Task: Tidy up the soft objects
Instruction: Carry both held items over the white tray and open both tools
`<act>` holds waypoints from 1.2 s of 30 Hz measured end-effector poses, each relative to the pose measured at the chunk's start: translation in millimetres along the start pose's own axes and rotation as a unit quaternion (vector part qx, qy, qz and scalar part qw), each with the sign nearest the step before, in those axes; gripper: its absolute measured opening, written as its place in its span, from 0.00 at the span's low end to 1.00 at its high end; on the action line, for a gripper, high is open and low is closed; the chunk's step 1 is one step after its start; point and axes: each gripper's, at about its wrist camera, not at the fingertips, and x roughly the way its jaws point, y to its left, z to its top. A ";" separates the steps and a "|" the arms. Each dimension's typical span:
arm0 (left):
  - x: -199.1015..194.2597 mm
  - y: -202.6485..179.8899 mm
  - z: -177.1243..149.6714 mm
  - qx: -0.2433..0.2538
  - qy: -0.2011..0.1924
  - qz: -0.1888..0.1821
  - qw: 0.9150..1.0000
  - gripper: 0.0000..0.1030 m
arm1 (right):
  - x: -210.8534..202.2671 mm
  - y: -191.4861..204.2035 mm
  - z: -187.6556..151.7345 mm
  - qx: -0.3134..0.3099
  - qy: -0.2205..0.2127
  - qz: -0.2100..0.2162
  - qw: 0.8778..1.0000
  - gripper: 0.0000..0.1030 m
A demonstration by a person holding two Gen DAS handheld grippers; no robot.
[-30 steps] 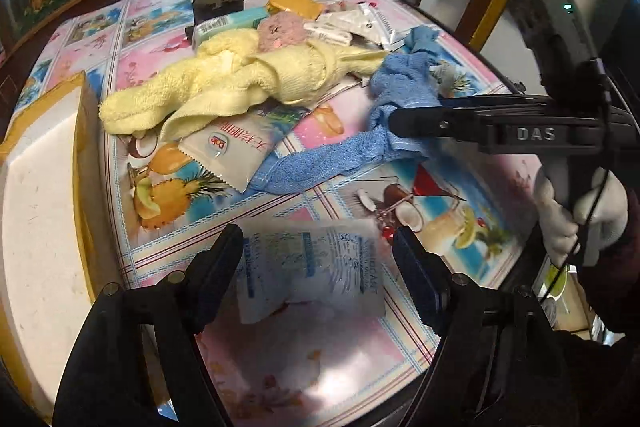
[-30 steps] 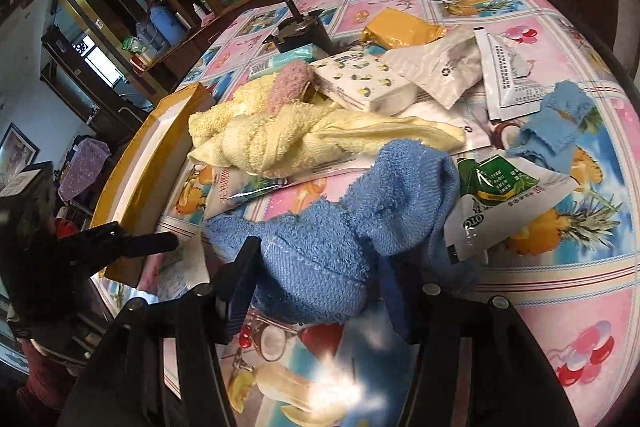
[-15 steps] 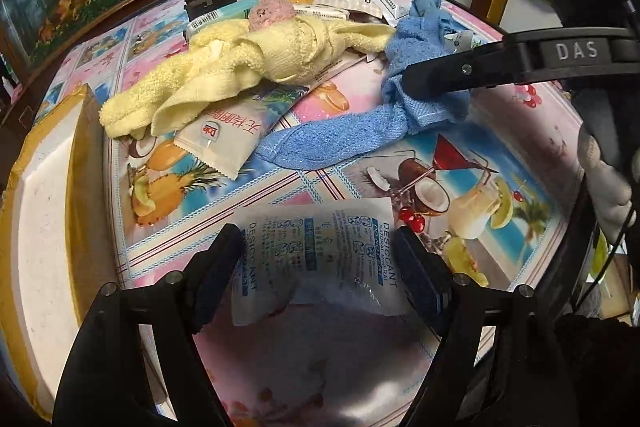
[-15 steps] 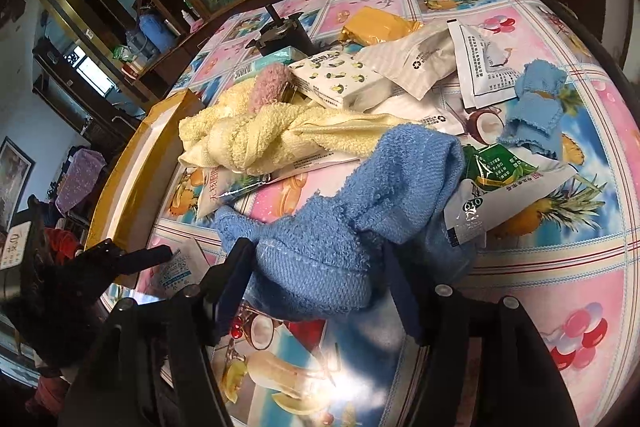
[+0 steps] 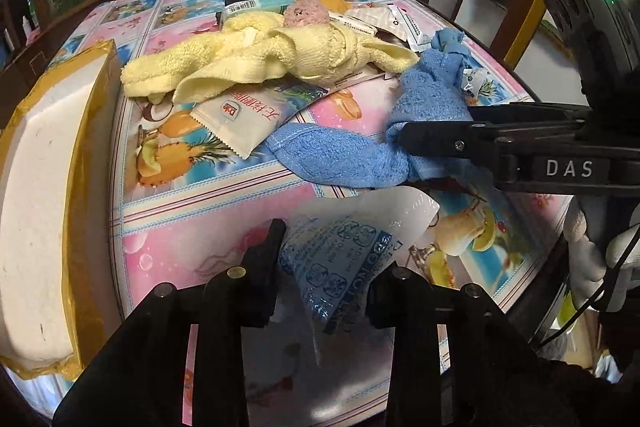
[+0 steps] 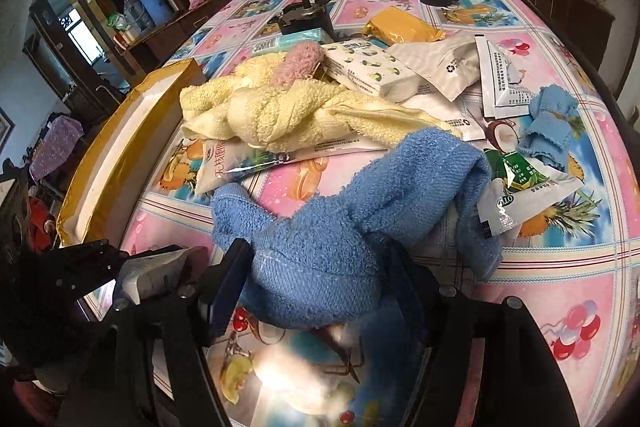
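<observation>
The surface (image 5: 168, 227) carries a fruit-print cloth, pink and blue squares, with a dark wooden rail along its far edge. At the left edge sits a white foam box (image 5: 44, 195) bound in yellow tape. My left jaws (image 5: 326, 259) have just been closing and now pinch the desiccant packet (image 5: 360, 227) near the near edge, its free end raised and folded over. A yellow towel (image 5: 280, 59) lies knotted mid-surface, partly over a white snack pouch (image 5: 236, 117). A pink fluffy item (image 6: 298, 63) rests against the towel's far side. My right jaws (image 6: 316, 275) stand part open around the blue towel (image 6: 360, 203), pads pressing its bunched near end. Flat sachets (image 6: 496, 75) lie toward the right edge.
</observation>
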 end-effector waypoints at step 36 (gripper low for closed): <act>-131.1 235.6 61.0 -0.247 -0.126 -0.014 0.961 0.25 | -36.4 220.7 136.5 -0.284 -0.136 0.132 0.940 0.49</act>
